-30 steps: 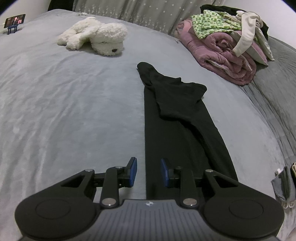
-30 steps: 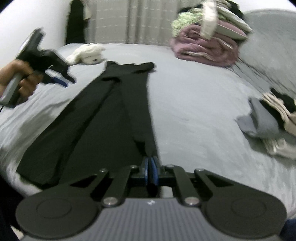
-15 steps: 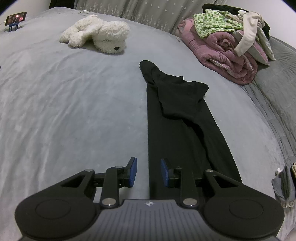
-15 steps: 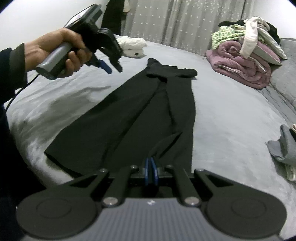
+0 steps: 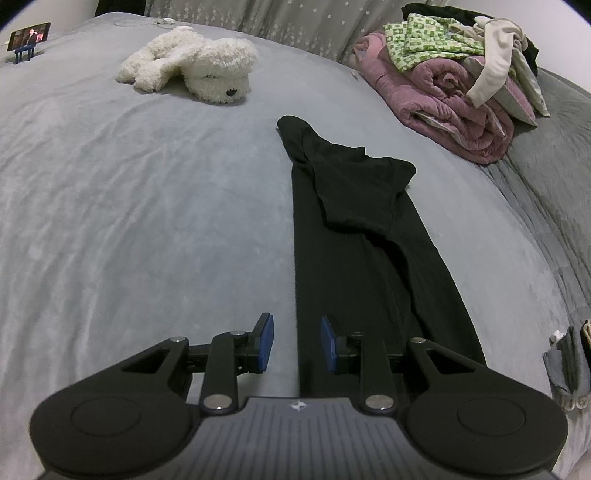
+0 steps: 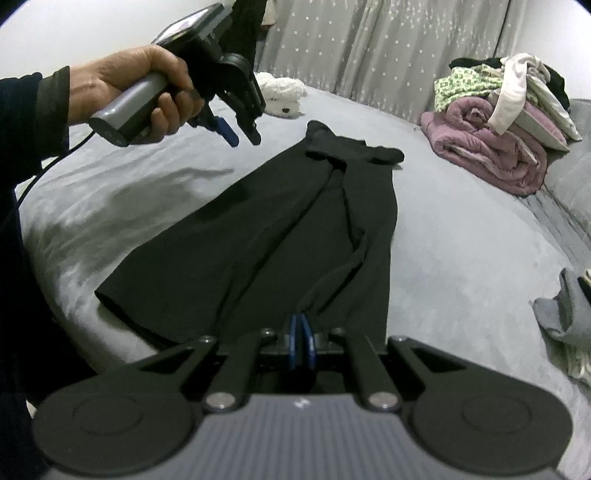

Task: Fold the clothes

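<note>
Black garment's (image 6: 295,229) hem hidden where right gripper (image 6: 302,341) pinches it; left gripper (image 5: 297,343) apart

White plush dog (image 5: 199,72) on grey bedcover (image 5: 129,206) (near curtain (image 6: 388,48)).

Black tongs (image 6: 302,345), blue pads (image 5: 266,341) (silver screws); dark sleeve (image 6: 33,107).

My own frame hides the near hem of the black garment (image 5: 369,258), so I can't see where it ends. The grey clothes (image 6: 565,314) are chopped off by the right edge, and that little screen (image 5: 29,35) way back is too tiny to read.
</note>
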Demonstrator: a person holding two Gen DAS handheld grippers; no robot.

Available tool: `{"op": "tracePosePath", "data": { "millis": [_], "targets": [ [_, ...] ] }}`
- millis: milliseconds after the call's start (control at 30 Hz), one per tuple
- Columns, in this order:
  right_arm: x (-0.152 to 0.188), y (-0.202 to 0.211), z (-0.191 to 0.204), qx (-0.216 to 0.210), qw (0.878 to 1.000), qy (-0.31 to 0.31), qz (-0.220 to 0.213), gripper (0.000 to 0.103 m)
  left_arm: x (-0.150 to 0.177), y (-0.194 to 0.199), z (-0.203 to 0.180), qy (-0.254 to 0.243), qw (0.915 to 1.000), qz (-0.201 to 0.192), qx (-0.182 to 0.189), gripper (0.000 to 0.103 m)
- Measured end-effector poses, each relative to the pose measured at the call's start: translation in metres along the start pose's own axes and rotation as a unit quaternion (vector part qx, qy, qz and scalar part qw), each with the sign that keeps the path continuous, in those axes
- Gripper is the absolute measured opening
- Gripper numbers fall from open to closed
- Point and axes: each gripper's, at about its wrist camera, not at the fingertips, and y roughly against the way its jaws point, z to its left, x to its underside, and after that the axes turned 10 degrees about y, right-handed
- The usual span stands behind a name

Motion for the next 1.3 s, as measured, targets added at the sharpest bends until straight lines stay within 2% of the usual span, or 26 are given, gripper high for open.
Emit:
{"op": "tracePosePath", "data": {
  "millis": [667,800,900,1033,1300],
  "targets": [
    [0.005,-0.005,0.014,0.006,0.999,0.048,-0.007,0.006,0.004,-0.003,-0.002,-0.004,0.9998,0.008,0.017,0.027],
    [0.004,0.013,0.008,0.0,0.998,0.043,-0.056,0.006,0.005,-0.003,-0.004,-0.01,0.9997,0.007,0.02,0.027],
    [0.003,0.018,0.01,-0.019,0.995,0.058,-0.074,0.006,0.006,-0.003,-0.005,-0.012,0.9997,0.007,0.02,0.027],
    [0.013,-0.01,0.024,0.001,0.995,0.097,-0.006,0.006,0.007,-0.004,-0.006,-0.016,0.9997,0.009,0.018,0.027],
    [0.012,-0.012,0.037,-0.012,0.993,0.112,-0.03,0.006,0.009,-0.008,-0.009,-0.021,0.9996,0.012,0.014,0.027]
  ]
}}
